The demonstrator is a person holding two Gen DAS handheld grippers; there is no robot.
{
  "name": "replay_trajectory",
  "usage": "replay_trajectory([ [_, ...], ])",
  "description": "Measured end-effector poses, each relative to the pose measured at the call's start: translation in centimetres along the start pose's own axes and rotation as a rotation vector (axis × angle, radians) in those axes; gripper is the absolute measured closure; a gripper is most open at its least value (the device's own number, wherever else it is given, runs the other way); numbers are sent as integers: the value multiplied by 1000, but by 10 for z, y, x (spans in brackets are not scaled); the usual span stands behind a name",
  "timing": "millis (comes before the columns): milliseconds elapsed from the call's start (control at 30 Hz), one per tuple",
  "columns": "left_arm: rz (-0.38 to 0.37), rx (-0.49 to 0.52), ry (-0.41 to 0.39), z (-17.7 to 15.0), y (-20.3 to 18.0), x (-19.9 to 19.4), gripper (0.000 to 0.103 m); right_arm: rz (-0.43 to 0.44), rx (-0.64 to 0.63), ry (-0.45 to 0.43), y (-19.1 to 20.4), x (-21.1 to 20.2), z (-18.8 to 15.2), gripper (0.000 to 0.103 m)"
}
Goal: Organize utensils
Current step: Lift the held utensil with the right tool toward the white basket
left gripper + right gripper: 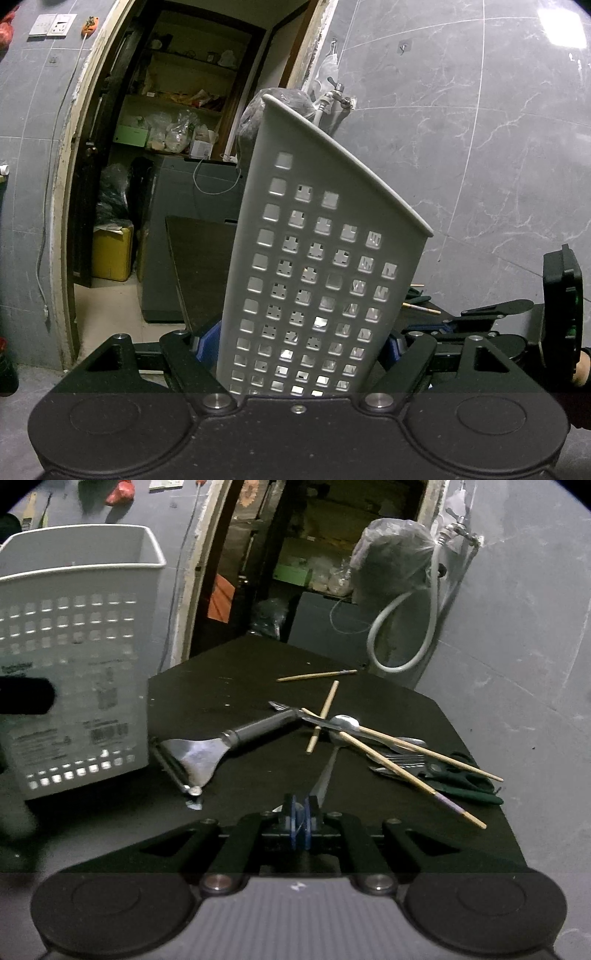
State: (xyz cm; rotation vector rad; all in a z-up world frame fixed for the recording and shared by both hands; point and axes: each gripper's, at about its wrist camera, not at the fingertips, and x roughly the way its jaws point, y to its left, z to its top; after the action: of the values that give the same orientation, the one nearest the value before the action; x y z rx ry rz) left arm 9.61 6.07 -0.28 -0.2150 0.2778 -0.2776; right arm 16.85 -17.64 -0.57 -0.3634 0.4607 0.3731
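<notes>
The right gripper, jaws nearly closed on a spoon's handle running straight ahead, had the perforated white basket up to its left, gripped at the base and tilted by the left gripper.

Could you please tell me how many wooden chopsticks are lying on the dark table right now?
4 chopsticks: one farthest back, one crossing the scraper's handle tip, and two long ones slanting over the spoons and green scissors. More may hide beneath that pile.
</notes>
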Motion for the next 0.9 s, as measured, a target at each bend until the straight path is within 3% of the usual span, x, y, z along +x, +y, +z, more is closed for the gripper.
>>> replay_trajectory([
  [233,-1,-2,0,0,1,1,22,20,-54,-20,13,-5,4,99],
  [500,-1,-4,0,-1,2,2,22,-9,-237,-52,51,-9,3,99],
  [900,-1,-5,0,-1,2,1,22,4,-271,-59,66,-13,1,97],
])
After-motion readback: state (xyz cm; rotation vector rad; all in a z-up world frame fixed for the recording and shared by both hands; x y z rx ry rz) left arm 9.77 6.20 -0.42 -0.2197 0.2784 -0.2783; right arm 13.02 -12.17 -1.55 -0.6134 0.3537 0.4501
